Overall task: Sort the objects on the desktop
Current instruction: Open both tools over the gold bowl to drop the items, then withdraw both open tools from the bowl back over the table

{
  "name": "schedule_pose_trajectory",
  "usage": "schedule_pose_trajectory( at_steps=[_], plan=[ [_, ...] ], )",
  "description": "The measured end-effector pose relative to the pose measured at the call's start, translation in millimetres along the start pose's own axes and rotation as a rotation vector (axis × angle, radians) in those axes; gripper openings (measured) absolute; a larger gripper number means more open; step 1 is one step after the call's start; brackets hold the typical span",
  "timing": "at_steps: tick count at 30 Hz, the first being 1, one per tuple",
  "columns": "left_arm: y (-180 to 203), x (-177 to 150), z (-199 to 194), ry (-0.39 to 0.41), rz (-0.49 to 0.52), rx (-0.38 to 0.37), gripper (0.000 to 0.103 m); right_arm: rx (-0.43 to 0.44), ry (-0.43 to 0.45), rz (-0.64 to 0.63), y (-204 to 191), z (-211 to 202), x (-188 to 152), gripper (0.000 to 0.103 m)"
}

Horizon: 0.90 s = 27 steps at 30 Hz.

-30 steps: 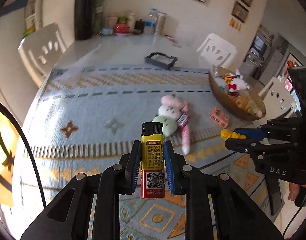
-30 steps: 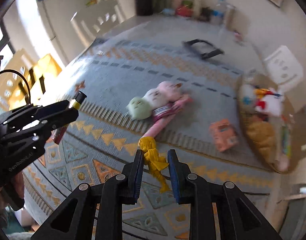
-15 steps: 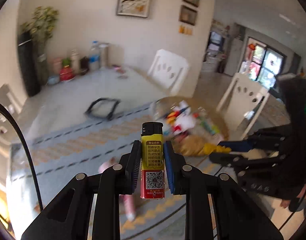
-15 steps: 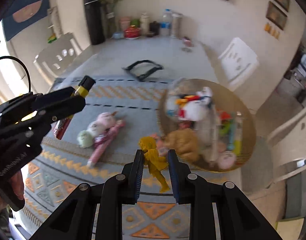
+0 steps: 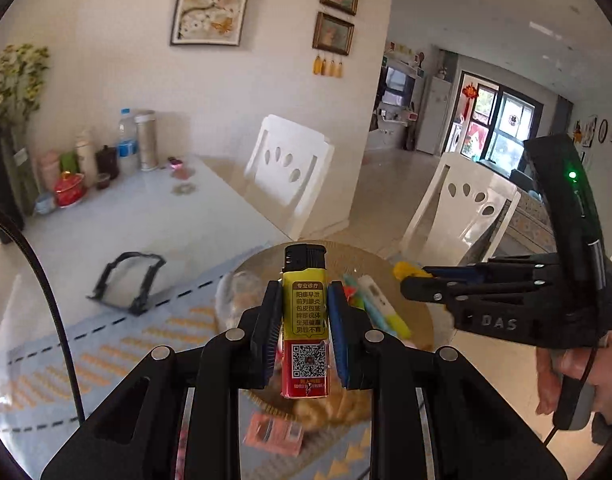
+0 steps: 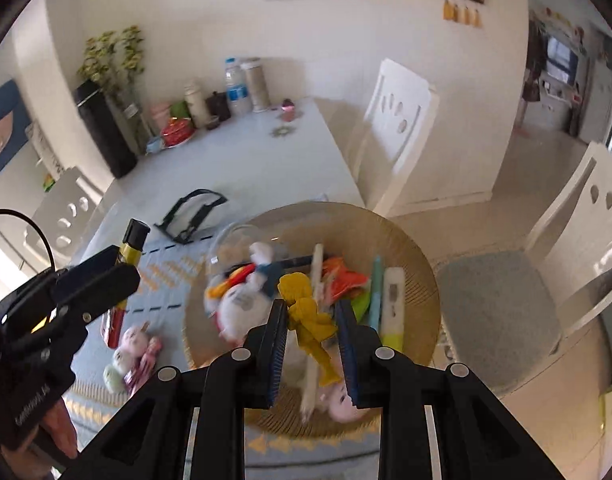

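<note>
My left gripper (image 5: 302, 320) is shut on a yellow and red lighter (image 5: 305, 320) with a black cap, held upright over the near edge of a round woven basket (image 5: 422, 320). My right gripper (image 6: 311, 328) is shut on a yellow figurine (image 6: 310, 320) and holds it above the basket (image 6: 422, 280), which is full of toys and markers. The right gripper also shows in the left wrist view (image 5: 410, 280), with the figurine's yellow tip (image 5: 404, 269) at its fingers. The left gripper with the lighter (image 6: 132, 242) shows at the left of the right wrist view.
A pink and green plush skewer toy (image 6: 132, 358) lies on the patterned mat left of the basket. An orange packet (image 5: 272, 434) lies near the basket. A black stand (image 6: 192, 214) sits further back. Bottles and cups (image 6: 210, 100) stand at the table's far end. White chairs (image 6: 398, 128) surround the table.
Both grippers have swung right, from over the mat to over the basket, each still holding its object. The plush toy has passed out to the left.
</note>
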<state>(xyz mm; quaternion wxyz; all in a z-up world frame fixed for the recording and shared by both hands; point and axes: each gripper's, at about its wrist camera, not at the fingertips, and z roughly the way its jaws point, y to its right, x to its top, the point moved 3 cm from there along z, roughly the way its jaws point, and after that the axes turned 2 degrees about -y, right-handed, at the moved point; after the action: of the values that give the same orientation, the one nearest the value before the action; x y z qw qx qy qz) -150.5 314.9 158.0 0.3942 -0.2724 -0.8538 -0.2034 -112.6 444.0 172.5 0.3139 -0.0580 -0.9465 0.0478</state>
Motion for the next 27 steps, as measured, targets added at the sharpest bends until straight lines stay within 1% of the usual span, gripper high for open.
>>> schedule_pose_trajectory(
  at_steps=[3,7,8,9,10,11,12,13,17,20,23,25,27],
  plan=[
    [7.1,3.1,32.3,-0.042,0.012,-0.011,0.020,-0.003,0.008,0.031,11.9,16.4,5.8,0.024],
    [11.3,5.6,54.6,-0.066,0.003,-0.017,0.021,-0.001,0.021,0.080,26.8,29.7,8.8,0.024],
    [10.7,5.2,57.6,-0.073,-0.003,-0.018,0.022,-0.006,0.023,0.085,29.7,31.9,9.5,0.025],
    [9.3,5.4,61.3,-0.086,-0.019,-0.034,0.033,0.004,0.025,0.094,32.5,35.4,11.0,0.031],
    [7.0,4.0,63.8,-0.096,-0.053,-0.062,0.050,0.030,0.021,0.110,35.1,37.4,10.9,0.048],
    [3.4,2.2,63.7,-0.097,-0.085,-0.064,0.060,0.062,0.016,0.127,37.0,38.9,10.2,0.056],
    [-1.7,0.3,62.5,-0.093,-0.117,-0.056,0.083,0.080,0.020,0.159,43.2,37.8,7.9,0.060],
    [-7.2,-2.4,57.8,-0.081,-0.150,-0.061,0.103,0.097,0.024,0.177,46.7,36.3,5.9,0.067],
    [-20.0,-10.0,33.0,-0.062,-0.204,-0.062,0.103,0.114,0.006,0.215,53.9,25.6,-8.5,0.067],
    [-33.9,-19.1,-0.7,-0.028,-0.232,-0.030,0.103,0.148,-0.006,0.242,50.6,16.5,-20.9,0.067],
    [-61.9,-39.1,-36.8,-0.026,-0.286,0.026,0.103,0.184,0.000,0.233,33.8,1.2,-35.9,0.067],
    [-88.4,-61.0,-63.0,-0.036,-0.340,0.074,0.103,0.199,0.004,0.199,14.7,-8.6,-46.8,0.067],
    [-109.4,-77.2,-80.4,-0.052,-0.379,0.109,0.103,0.219,-0.008,0.150,-10.4,-14.6,-60.2,0.067]
  ],
)
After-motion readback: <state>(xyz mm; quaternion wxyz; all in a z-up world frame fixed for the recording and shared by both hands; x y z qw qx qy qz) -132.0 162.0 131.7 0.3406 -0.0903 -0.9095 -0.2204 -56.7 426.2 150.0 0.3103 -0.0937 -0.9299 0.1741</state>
